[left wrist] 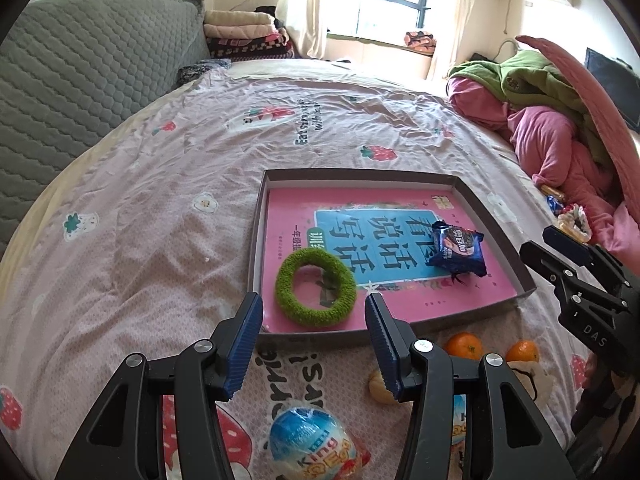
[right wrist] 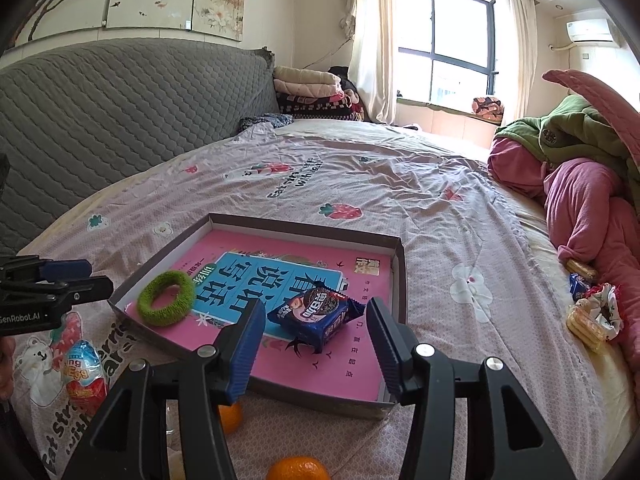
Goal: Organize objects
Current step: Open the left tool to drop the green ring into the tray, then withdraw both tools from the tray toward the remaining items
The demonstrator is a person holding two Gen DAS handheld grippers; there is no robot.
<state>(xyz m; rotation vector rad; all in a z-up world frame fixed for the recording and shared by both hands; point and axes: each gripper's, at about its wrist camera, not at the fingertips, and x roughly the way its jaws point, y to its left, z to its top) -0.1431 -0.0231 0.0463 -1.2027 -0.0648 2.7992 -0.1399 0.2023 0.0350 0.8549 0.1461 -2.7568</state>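
A shallow brown tray [left wrist: 360, 174] [right wrist: 304, 226] lies on the bed with a pink book [left wrist: 288, 216] [right wrist: 360, 360] flat inside it. On the book rest a fuzzy green ring [left wrist: 286, 280] [right wrist: 164, 319] and a blue cookie packet [left wrist: 458, 248] [right wrist: 316, 312]. My left gripper [left wrist: 314, 304] [right wrist: 98, 276] hovers open over the tray's near edge, just short of the ring, holding nothing. My right gripper [right wrist: 316, 308] [left wrist: 538, 240] is open too, and the packet lies just ahead of its fingers, untouched.
On the sheet in front of the tray lie a wrapped toy egg [left wrist: 308, 444] [right wrist: 82, 368], two oranges [left wrist: 464, 346] [left wrist: 522, 352] and a pale bun [left wrist: 380, 388]. More snacks [right wrist: 588, 320] lie by a pile of pink and green clothes [right wrist: 580, 200]. A grey headboard [right wrist: 120, 112] stands at the left.
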